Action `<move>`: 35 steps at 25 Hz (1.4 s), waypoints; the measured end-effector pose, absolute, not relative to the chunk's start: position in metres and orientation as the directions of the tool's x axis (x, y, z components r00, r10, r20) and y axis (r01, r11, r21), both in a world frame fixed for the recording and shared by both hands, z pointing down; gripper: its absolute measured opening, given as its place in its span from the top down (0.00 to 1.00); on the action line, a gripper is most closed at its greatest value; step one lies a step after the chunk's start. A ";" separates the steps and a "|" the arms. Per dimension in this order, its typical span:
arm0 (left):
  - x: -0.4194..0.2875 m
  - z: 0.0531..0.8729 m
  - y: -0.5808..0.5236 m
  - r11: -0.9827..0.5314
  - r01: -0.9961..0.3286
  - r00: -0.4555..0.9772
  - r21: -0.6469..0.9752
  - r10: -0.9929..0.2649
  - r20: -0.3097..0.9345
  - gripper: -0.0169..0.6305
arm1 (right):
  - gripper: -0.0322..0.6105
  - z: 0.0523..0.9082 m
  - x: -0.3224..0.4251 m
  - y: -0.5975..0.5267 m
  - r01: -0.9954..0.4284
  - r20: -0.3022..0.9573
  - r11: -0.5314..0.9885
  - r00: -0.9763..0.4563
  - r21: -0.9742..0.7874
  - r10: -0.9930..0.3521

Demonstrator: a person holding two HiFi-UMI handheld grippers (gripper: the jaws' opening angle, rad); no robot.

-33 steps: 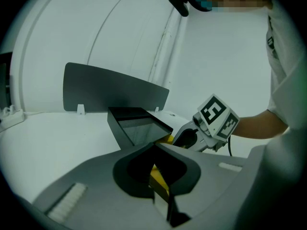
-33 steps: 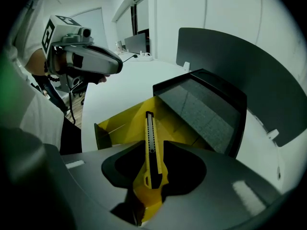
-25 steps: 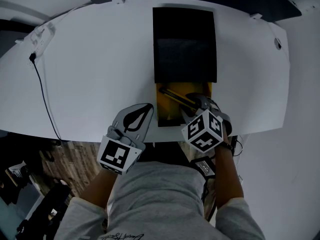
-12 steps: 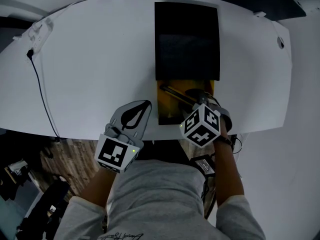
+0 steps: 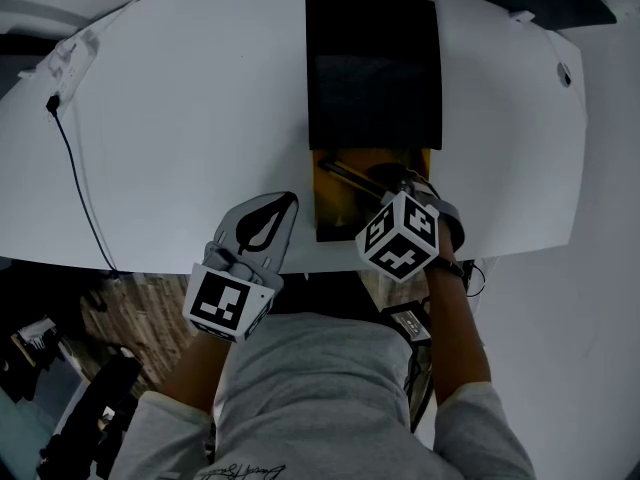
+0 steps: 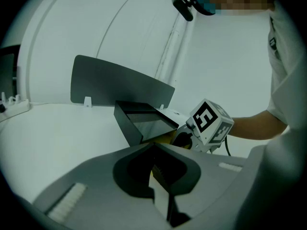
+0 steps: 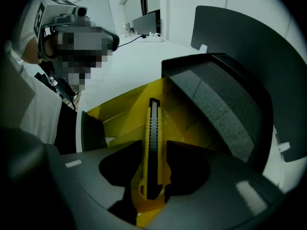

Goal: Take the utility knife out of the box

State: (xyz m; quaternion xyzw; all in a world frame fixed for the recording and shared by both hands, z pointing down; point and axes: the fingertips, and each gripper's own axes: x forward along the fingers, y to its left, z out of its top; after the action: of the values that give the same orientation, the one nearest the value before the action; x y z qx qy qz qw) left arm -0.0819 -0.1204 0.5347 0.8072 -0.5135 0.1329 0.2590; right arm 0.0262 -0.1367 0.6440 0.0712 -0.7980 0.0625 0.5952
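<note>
A yellow-and-black utility knife point(image 7: 153, 143) lies lengthwise in the yellow tray point(image 5: 335, 213) of a box, whose black sleeve point(image 5: 372, 68) covers the far part. My right gripper point(image 7: 154, 150) points steeply down into the tray's near end. Its jaws straddle the knife's butt end and are closing, with a finger close on each side. In the head view the right gripper point(image 5: 395, 190) sits under its marker cube, and the knife point(image 5: 350, 180) shows beyond it. My left gripper point(image 5: 283, 200) rests shut and empty on the table, left of the box.
The box stands near the front edge of a white table point(image 5: 180, 98). A black cable point(image 5: 80, 168) runs across the table's left side. In the left gripper view the box point(image 6: 139, 121) and the right gripper's marker cube point(image 6: 208, 123) lie ahead to the right.
The right gripper has tipped slightly over the tray's near end. The knife, the box and the left gripper have stayed where they were.
</note>
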 end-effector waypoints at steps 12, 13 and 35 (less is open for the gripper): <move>-0.082 0.534 -0.117 -0.335 -0.897 0.438 0.287 -0.758 0.483 0.97 | 0.74 0.643 0.025 -0.136 -0.193 0.957 0.981 -0.283 0.000 -0.056; -0.082 0.533 -0.116 -0.336 -0.897 0.438 0.286 -0.758 0.483 0.97 | 0.74 0.643 0.024 -0.135 -0.193 0.957 0.981 -0.283 0.002 -0.057; -0.077 0.513 -0.107 -0.371 -0.894 0.447 0.249 -0.763 0.467 0.97 | 0.75 0.619 0.032 -0.134 -0.241 0.944 0.970 -0.312 0.028 -0.105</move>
State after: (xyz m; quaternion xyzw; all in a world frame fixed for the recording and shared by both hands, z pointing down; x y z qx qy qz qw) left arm -0.0770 -0.1069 0.5133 0.8165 -0.5075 0.1379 0.2383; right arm 0.0321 -0.1343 0.6189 0.1069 -0.8079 0.0588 0.5766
